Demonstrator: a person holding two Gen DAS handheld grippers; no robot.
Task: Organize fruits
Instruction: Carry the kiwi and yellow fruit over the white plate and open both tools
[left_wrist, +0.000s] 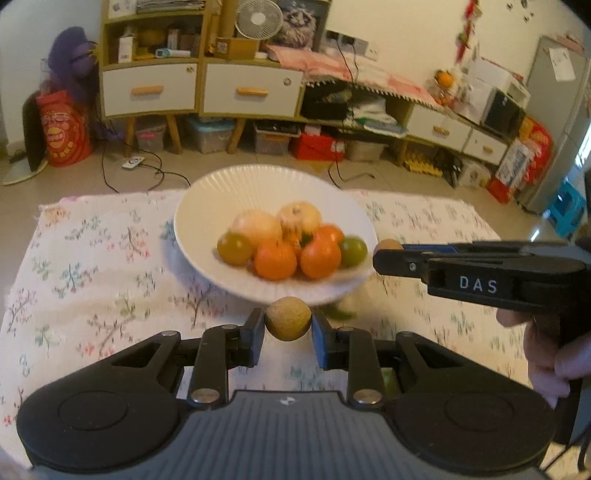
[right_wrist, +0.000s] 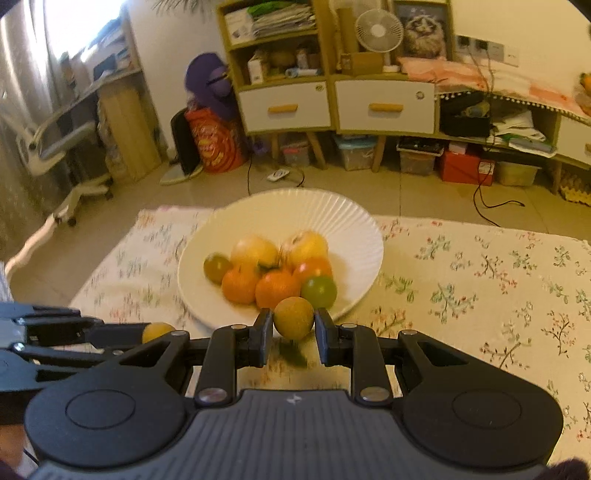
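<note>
Taking the white ribbed plate on the floral cloth as landmark: just before its near rim, the left gripper is clamped on a small tan round fruit. On the plate lie two pale yellow fruits, orange ones and two green ones (all blurred). At its right rim the right gripper pinches a small yellow-brown fruit, close beside a green one.
</note>
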